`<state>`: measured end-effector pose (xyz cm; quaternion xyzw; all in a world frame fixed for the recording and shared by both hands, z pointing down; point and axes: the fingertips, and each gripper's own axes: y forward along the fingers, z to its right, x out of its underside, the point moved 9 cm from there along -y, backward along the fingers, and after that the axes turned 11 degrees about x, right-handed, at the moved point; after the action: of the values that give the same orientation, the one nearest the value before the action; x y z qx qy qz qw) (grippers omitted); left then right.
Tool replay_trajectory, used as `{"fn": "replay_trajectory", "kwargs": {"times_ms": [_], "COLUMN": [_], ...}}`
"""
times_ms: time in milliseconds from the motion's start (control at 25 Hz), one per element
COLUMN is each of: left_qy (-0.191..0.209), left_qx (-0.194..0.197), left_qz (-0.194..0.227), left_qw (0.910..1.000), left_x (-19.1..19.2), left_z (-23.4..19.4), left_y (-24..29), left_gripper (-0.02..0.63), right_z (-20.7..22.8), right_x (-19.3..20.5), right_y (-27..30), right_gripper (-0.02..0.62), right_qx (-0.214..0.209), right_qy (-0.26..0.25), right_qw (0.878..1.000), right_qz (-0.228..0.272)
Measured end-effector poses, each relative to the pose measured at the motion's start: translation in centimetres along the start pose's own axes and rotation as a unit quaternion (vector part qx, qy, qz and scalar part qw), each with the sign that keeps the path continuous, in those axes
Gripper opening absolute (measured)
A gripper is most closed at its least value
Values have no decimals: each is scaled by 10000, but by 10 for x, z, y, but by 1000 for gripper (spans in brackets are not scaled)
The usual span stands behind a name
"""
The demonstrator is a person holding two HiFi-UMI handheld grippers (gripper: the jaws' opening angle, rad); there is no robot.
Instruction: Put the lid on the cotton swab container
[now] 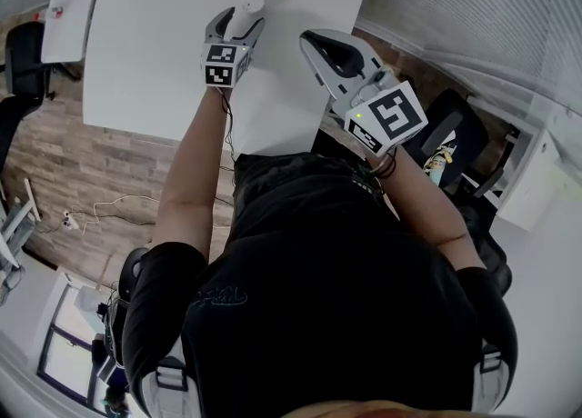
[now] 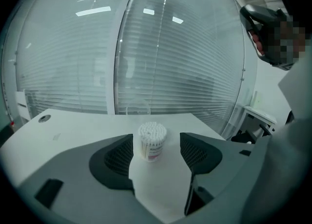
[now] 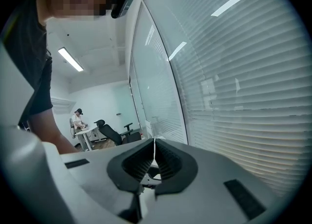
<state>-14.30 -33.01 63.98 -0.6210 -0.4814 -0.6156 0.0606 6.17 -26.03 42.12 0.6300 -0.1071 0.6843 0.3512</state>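
Left gripper (image 2: 156,143): jaws spread wide and holding nothing. Cotton swab container (image 2: 151,139) stands upright on the white table (image 2: 73,130) with no lid on and the swab tips exposed. It sits in line with the gap at the left gripper's fingertips, with clear space to both pads. Right gripper (image 3: 154,143): jaws pressed together and empty, off the table's right edge, well apart from the container.
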Motion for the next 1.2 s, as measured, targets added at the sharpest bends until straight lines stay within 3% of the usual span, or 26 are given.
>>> {"fn": "replay_trajectory", "kwargs": {"times_ms": [560,960,1200], "left_qy": [123,200,311], "left_qx": [-1,-232,-340], "left_qz": [-537,-737,-841], "left_qw": [9985,9968,9954], "left_x": [10,21,23], "left_z": [-17,-27,-27], "left_y": [39,51,54], "left_gripper": [301,300,261], "right_z": [19,23,22], "right_x": [16,25,26], "right_y": [31,33,33], "right_gripper": [25,26,25], "right_qx": [107,125,131], "right_qy": [147,196,230], "right_qw": [9993,9986,9983], "right_qz": [-321,-469,-514]}}
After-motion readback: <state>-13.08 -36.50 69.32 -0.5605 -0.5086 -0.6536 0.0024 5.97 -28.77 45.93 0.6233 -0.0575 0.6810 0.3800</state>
